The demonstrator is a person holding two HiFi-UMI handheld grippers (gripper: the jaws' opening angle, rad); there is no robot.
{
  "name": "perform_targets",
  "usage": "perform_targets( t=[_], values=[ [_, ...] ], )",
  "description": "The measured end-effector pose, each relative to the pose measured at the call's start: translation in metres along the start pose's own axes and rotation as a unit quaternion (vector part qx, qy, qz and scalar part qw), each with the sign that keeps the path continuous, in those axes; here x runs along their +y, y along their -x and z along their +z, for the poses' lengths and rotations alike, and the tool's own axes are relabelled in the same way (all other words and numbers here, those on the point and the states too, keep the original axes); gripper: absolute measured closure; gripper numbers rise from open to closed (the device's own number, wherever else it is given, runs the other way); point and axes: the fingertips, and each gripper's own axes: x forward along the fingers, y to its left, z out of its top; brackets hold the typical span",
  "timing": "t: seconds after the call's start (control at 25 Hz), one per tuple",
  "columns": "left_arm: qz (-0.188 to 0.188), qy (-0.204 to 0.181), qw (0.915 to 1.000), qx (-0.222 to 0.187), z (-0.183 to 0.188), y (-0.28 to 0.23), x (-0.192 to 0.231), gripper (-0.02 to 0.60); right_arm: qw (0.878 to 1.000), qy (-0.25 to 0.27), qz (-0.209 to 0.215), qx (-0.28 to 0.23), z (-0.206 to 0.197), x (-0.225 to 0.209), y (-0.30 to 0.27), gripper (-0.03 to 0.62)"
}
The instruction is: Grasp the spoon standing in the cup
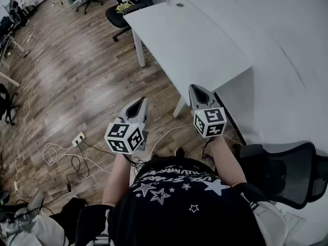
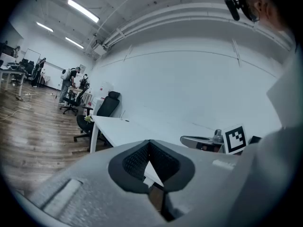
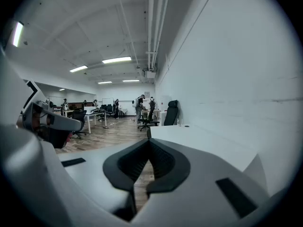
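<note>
No cup and no spoon show in any view. My left gripper [image 1: 137, 105] is held low over the wooden floor, short of the white table [image 1: 189, 40], with its jaws shut and nothing between them. To its right, my right gripper [image 1: 198, 92] hangs just before the table's near corner, also shut and empty. In the left gripper view the closed left gripper [image 2: 149, 148] points at the table [image 2: 123, 129], with the right gripper's marker cube [image 2: 235, 139] beside it. The right gripper [image 3: 149, 143] looks along the table [image 3: 203, 143] beside the wall.
A small dark round thing [image 1: 179, 5] lies at the table's far end. A black office chair [image 1: 128, 4] stands beyond the table and another chair [image 1: 287, 170] at my right. Cables and a power strip [image 1: 78, 138] lie on the floor at left. People stand far off [image 3: 139, 103].
</note>
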Motion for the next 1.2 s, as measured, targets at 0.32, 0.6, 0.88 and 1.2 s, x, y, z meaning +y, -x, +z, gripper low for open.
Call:
perform_targets(
  t=[0.32,0.6,0.88,1.2],
  values=[
    [-0.003,-0.008,1.0000,0.001,-0.001,0.006,-0.001,0.574,1.000,-0.003,-0.005,0.002,-0.004,0.004,0.004,0.586],
    [-0.001,-0.009,1.0000,0.003,-0.002,0.015,0.011,0.574,1.000,-0.022,0.000,-0.005,-0.004,0.017,0.000,0.586],
    [0.009,-0.011,0.9999,0.007,-0.002,0.042,0.046,0.574,1.000,-0.020,-0.004,0.005,-0.007,0.048,-0.020,0.586],
    [0.033,-0.029,0.9989,0.013,-0.005,0.063,0.086,0.574,0.999,-0.020,0.007,0.030,-0.024,0.076,-0.045,0.585]
  ],
)
